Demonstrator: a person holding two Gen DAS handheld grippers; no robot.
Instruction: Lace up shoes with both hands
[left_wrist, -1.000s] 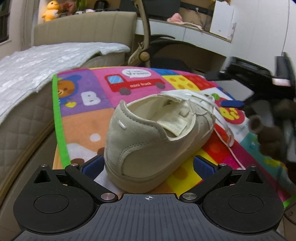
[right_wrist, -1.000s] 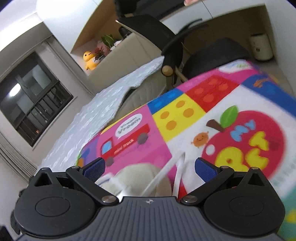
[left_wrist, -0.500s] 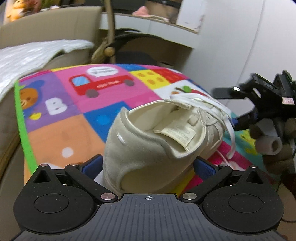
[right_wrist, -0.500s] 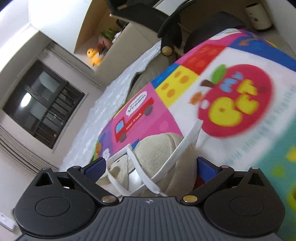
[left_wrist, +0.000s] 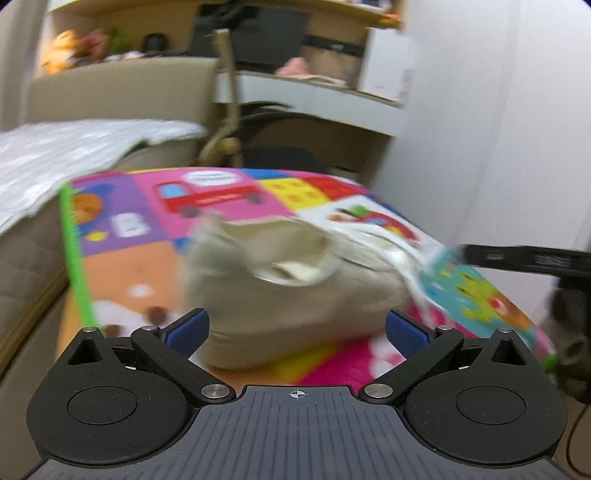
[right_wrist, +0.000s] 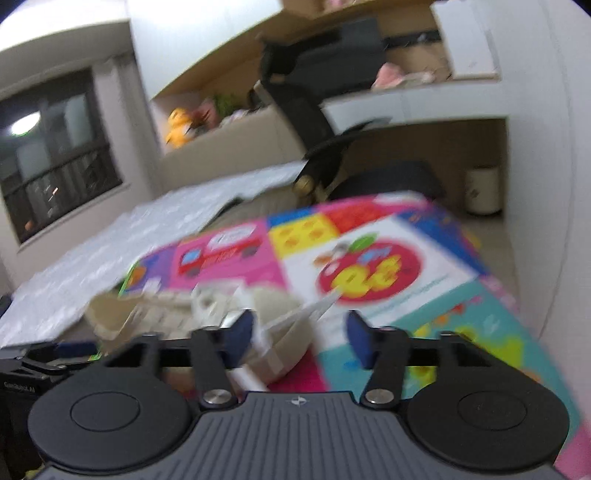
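Since the earlier frames, both views have swung: the right wrist view, steeply rolled before, now sits close to level, and the right gripper (right_wrist: 301, 339), spread wide a second ago, has its jaws closing. One white lace (right_wrist: 306, 312) runs between its blue pads; blur hides whether they press on it yet, though a gap shows beside the right-hand pad.

Largest in view is the one play mat (left_wrist: 122, 258), a patchwork of bright squares with a red truck, a bear and a red apple, spread over a raised surface beside a bed with a grey quilt (left_wrist: 74, 147).

On the mat stands a single beige shoe (left_wrist: 288, 280), heel toward the left wrist camera, its opening wide and the tongue folded inside. It is smeared by motion. White laces cross its top and trail off its right side onto the mat.

The left gripper (left_wrist: 295, 332) has its jaws spread wide. The heel of the shoe lies between its two blue pads, and neither pad clearly touches it.

Two grippers are in play; the right one shows as a dark shape at the right edge of the left wrist view.
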